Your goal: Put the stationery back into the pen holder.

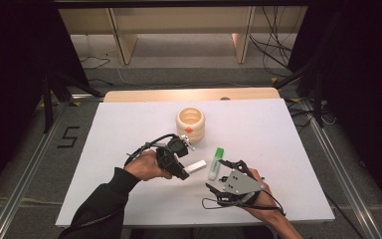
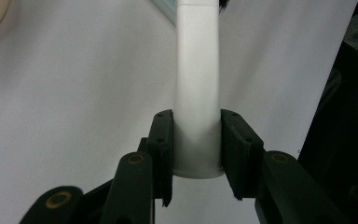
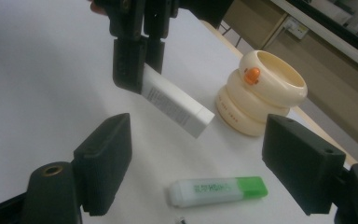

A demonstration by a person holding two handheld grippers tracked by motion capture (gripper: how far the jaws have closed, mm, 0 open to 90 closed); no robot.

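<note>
The left tongs (image 1: 183, 172) clamp a white tube (image 1: 196, 167) by its end, holding it tilted above the bench (image 1: 129, 124), near its middle. The right tongs (image 1: 223, 170) stand wide and bare, low near the front edge, just beside a green-capped tube (image 1: 216, 163) lying flat. Open bench surrounds the cream holder (image 1: 190, 124).

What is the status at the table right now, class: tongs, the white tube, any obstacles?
Left tongs shut on white tube, lifted off the table. Right tongs open, over green-capped tube. Nothing in the way.
</note>
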